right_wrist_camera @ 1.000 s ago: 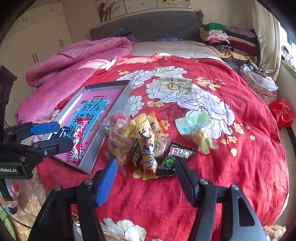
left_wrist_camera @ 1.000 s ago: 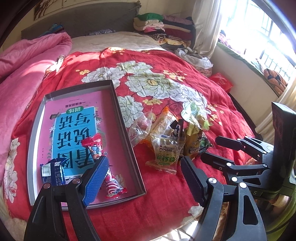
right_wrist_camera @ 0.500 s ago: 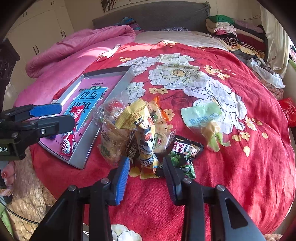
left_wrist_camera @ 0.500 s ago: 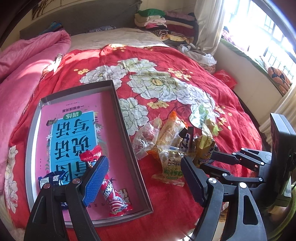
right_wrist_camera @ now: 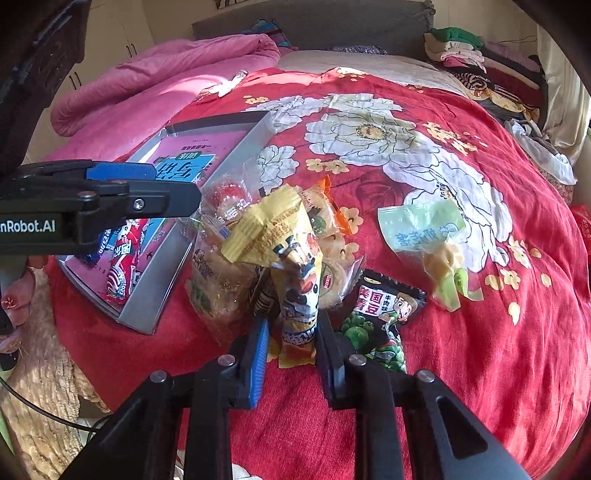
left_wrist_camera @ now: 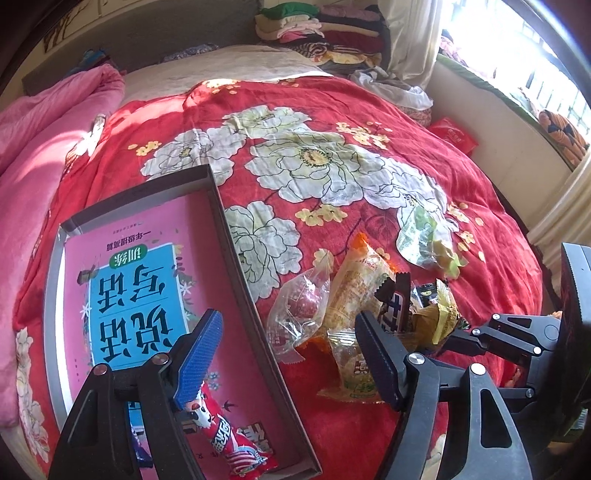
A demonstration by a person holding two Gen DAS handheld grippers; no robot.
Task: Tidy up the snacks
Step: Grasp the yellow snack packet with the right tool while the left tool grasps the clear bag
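On the red flowered bedspread lies a pile of snack packets (right_wrist_camera: 258,266). My right gripper (right_wrist_camera: 291,339) is low over its near side, jaws closing around the lower end of a yellow snack packet (right_wrist_camera: 291,280). The right finger touches it, while a thin gap shows at the blue pad. A grey tray (left_wrist_camera: 240,236) holds a pink book, a red snack stick (left_wrist_camera: 236,443) and a blue packet (left_wrist_camera: 138,446). My left gripper (left_wrist_camera: 288,354) hangs over the tray's right wall, jaws closing on nothing. A clear packet with a red ball (left_wrist_camera: 299,314) lies just beyond it.
A black green-pea packet (right_wrist_camera: 380,317) and a pale green packet (right_wrist_camera: 421,229) lie right of the pile. A pink quilt (right_wrist_camera: 155,85) covers the far left and folded clothes (left_wrist_camera: 317,33) are stacked at the headboard. The bed's front edge is right below both grippers.
My right gripper's jaws have narrowed from wide apart to close around the yellow packet as it sank toward the pile. My left gripper has moved in over the tray's wall and narrowed a little.
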